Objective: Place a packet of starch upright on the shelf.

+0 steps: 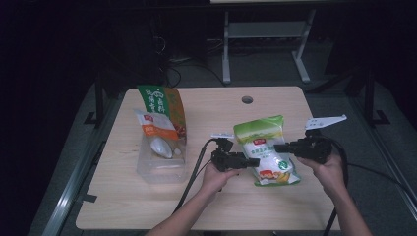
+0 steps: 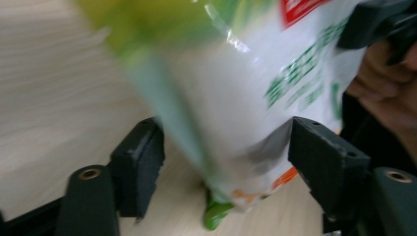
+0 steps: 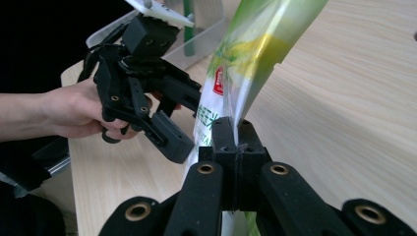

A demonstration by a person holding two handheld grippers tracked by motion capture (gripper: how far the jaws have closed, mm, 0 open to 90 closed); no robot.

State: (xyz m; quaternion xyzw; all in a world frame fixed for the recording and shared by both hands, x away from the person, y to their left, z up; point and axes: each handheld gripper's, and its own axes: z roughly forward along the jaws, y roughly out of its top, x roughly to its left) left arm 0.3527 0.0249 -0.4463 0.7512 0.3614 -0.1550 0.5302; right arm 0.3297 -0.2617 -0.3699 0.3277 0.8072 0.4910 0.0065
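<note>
The bag [image 1: 265, 150] between the grippers is white with a yellow-green top, green print, a small red label and orange and yellow at the bottom. At left, a clear bin [image 1: 162, 164] holds a green pack [image 1: 162, 102] with white lettering and a white pack [image 1: 156, 125] with an orange band. The table [image 1: 275, 206] is pale wood grain. Both grippers [image 1: 253, 161] [image 1: 278, 147] are black, with brass-coloured rivets on the jaws.

A pouch [image 1: 266, 150] stands on the table [image 1: 123, 201], right of a bin [image 1: 161, 164].
</note>
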